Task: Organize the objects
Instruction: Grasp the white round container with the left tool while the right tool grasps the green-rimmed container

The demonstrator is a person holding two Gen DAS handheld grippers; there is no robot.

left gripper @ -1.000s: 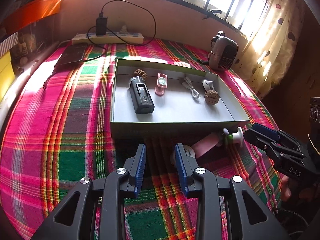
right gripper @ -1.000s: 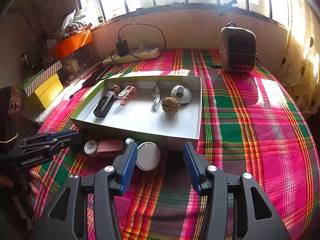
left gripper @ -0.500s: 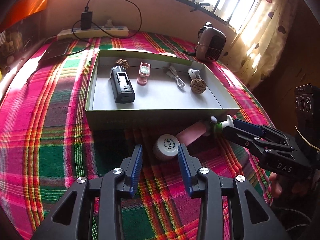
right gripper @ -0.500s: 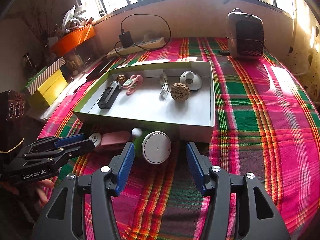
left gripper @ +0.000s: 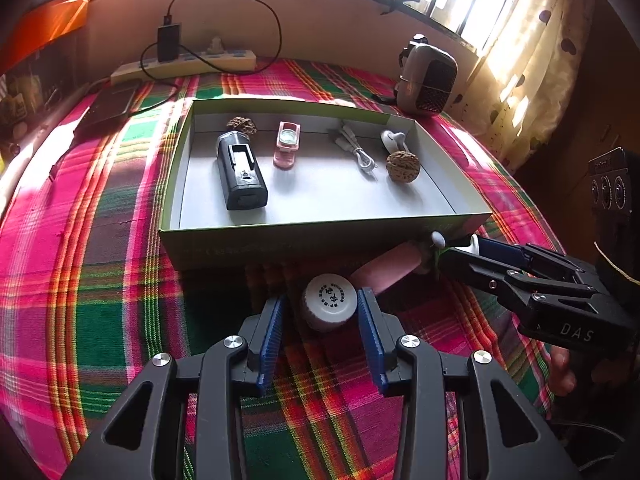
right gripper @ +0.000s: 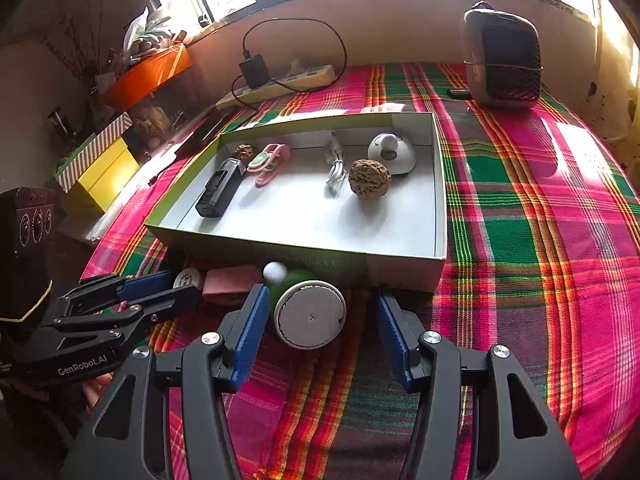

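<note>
Counted in the box point(left gripper: 320, 236) beyond both grippers: two walnuts, one black device point(left gripper: 240, 172), one pink clip point(left gripper: 286, 148), one white cable point(left gripper: 356, 152), one white dome point(right gripper: 394, 152). Left gripper point(left gripper: 318, 332) fingers opening around the white-capped pink bottle point(left gripper: 330, 300), untouched. Right gripper point(right gripper: 316, 320) fingers apart, green round-ended object point(right gripper: 310, 312) between, unpressed. Both things just before the box wall.

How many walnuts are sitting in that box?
2: one walnut near the box's right side beside the white cable, another at the back-left behind the black device.
</note>
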